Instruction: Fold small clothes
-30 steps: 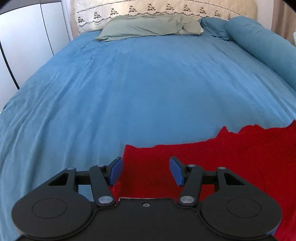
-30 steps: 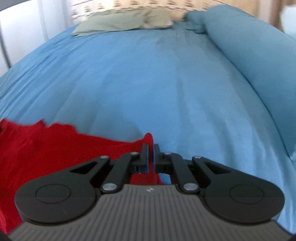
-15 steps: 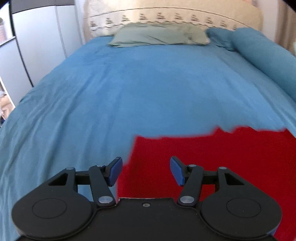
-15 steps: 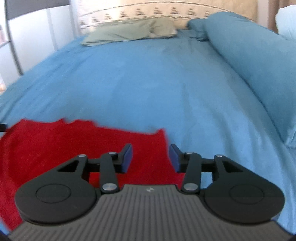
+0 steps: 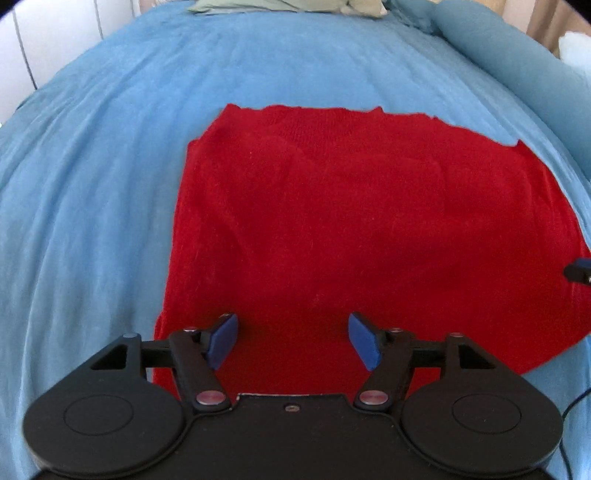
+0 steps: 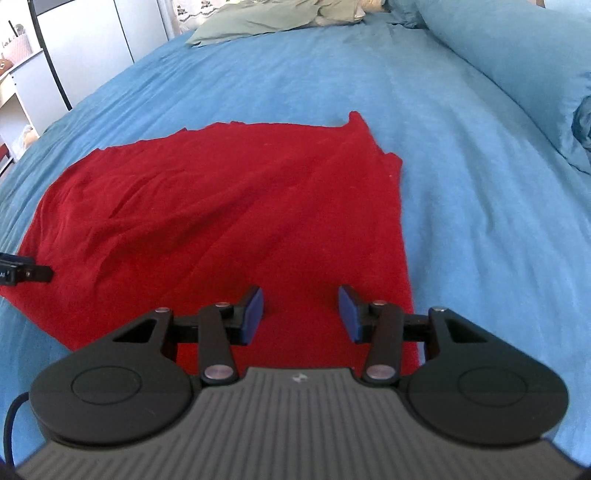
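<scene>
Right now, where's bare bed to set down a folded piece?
Free: blue bedspread left of the red garment, and the stretch between its far edge and the green pillow. Tighter on the right, near the blue bolster.

Matt red knit garment (image 5: 369, 221) on soft blue cloth bedspread (image 5: 92, 184)

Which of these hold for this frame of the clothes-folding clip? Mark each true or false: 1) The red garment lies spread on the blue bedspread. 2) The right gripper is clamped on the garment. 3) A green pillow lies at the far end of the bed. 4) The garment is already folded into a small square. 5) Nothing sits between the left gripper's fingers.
1) True: the red garment lies on the blue bedspread.
2) False: the right gripper is open, gripping nothing.
3) True: the green pillow is there.
4) False: it lies spread out wide.
5) True: the left gripper is opening above the cloth.
</scene>
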Available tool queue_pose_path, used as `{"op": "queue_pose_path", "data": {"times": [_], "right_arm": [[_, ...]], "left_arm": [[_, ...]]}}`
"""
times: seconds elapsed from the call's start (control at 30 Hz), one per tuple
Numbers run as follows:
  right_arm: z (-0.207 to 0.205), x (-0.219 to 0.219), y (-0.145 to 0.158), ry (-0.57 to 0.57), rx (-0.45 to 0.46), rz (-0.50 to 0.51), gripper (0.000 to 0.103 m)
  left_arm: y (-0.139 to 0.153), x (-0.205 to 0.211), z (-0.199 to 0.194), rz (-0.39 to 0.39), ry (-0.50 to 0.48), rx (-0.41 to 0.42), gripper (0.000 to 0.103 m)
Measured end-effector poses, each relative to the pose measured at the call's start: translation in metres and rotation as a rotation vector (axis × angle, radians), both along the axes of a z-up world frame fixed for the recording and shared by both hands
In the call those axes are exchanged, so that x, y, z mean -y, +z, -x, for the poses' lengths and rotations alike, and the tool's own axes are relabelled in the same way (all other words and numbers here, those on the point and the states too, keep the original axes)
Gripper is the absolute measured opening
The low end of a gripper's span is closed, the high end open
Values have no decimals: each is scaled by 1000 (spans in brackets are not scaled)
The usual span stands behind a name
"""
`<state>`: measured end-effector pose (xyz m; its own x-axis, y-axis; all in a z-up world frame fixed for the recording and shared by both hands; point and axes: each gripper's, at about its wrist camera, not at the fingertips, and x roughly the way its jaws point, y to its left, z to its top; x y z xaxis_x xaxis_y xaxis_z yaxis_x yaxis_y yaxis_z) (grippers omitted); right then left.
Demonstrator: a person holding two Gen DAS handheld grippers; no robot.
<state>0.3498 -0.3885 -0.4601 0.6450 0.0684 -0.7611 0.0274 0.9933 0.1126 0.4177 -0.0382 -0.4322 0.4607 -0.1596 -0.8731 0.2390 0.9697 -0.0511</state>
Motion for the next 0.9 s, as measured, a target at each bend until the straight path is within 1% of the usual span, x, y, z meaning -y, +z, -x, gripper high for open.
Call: {"op": "queue_pose_path", "data": {"times": [0.13, 0.2, 0.27, 0.33, 0.4, 0.43, 0.47, 0.5, 0.57, 0.63, 0.73, 0.8, 0.87, 0.9], "right_arm": [[8, 0, 5, -18, 3, 8, 61], [14, 5, 11, -45, 4, 7, 62], [26, 11, 21, -81, 25, -15, 68], [37, 13, 33, -109, 50, -36, 81], [54, 16, 43, -130, 64, -41, 88], [62, 18, 48, -138, 65, -48, 95], [71, 19, 52, -147, 60, -61, 99], [79, 21, 55, -161, 55, -76, 103], [94, 22, 57, -184, 45, -110, 103], [104, 24, 54, -217, 14, -158, 103], [109, 27, 43, -277, -29, -234, 103], [109, 30, 33, -323, -36, -283, 103], [107, 35, 23, -379, -29, -339, 103], [106, 38, 15, -409, -25, -384, 103]], "left_arm": [[4, -6, 0, -1, 8, -18, 73], [4, -5, -2, -9, 20, -28, 77], [2, -6, -3, -16, 36, -44, 83], [7, -7, 1, -17, 60, -44, 87], [16, -7, 9, -36, 70, -27, 91], [21, -5, 14, -57, 68, -8, 96], [27, -2, 19, -79, 61, 17, 97], [33, 1, 25, -99, 51, 44, 98], [45, 9, 34, -123, 36, 84, 102], [54, 17, 40, -105, 29, 94, 103], [60, 29, 39, -24, 13, 59, 103], [61, 39, 36, 18, 2, 38, 103], [56, 53, 29, 32, -3, 29, 103], [54, 60, 25, 32, -6, 30, 103]]}}
